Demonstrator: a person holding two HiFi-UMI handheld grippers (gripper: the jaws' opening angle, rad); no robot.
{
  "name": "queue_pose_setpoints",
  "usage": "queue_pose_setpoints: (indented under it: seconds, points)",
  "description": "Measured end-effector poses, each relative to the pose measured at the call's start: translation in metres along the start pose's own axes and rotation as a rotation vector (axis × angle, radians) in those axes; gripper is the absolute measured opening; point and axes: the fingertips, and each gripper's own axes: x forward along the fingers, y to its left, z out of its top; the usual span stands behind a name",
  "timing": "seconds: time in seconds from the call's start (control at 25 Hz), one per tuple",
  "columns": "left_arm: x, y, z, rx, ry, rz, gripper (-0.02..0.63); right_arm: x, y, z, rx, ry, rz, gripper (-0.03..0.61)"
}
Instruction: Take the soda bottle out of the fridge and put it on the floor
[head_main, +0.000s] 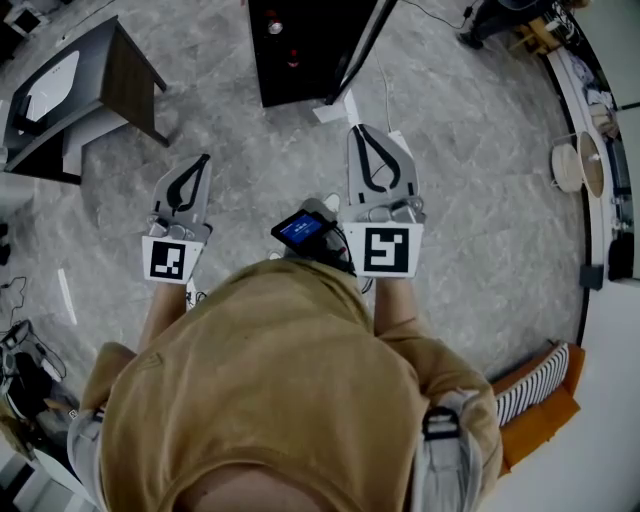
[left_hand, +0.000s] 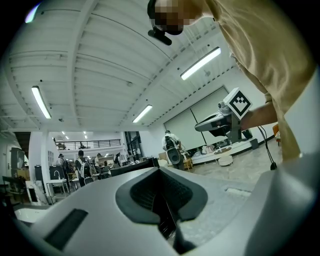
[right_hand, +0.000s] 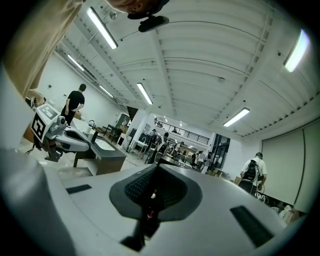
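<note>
Over the grey floor (head_main: 260, 150), left gripper (head_main: 204, 159) and right gripper (head_main: 357, 129) are both closed and empty, with the dark fridge (head_main: 300, 75) at twelve o'clock.

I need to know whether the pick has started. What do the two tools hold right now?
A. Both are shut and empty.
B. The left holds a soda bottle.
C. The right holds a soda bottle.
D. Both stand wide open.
A: the left tool and the right tool each have their jaws closed together, with nothing between them.
</note>
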Motion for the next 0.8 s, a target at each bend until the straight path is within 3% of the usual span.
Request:
queue_pose_setpoints:
  seconds: [0.28, 0.4, 0.6, 0.8]
  points:
    - [0.064, 0.036, -0.023, 0.006, 0.009, 0.078, -0.005, 0.088, -0.022, -0.030, 0.013, -0.005, 0.088, 0.003]
    - [0.104, 0.049, -0.029, -0.018, 0.015, 0.105, -0.005, 0.136, -0.042, -0.032, -0.029, -0.035, 0.138, 0.003]
    - [0.198, 0.069, -0.050, -0.017, 0.051, 0.118, -0.005, 0.212, -0.099, -0.066, -0.006, -0.040, 0.170, 0.003]
    - [0.286, 0.090, -0.057, -0.040, 0.057, 0.154, -0.005, 0.279, -0.142, -0.109, -0.006, -0.002, 0.259, 0.003]
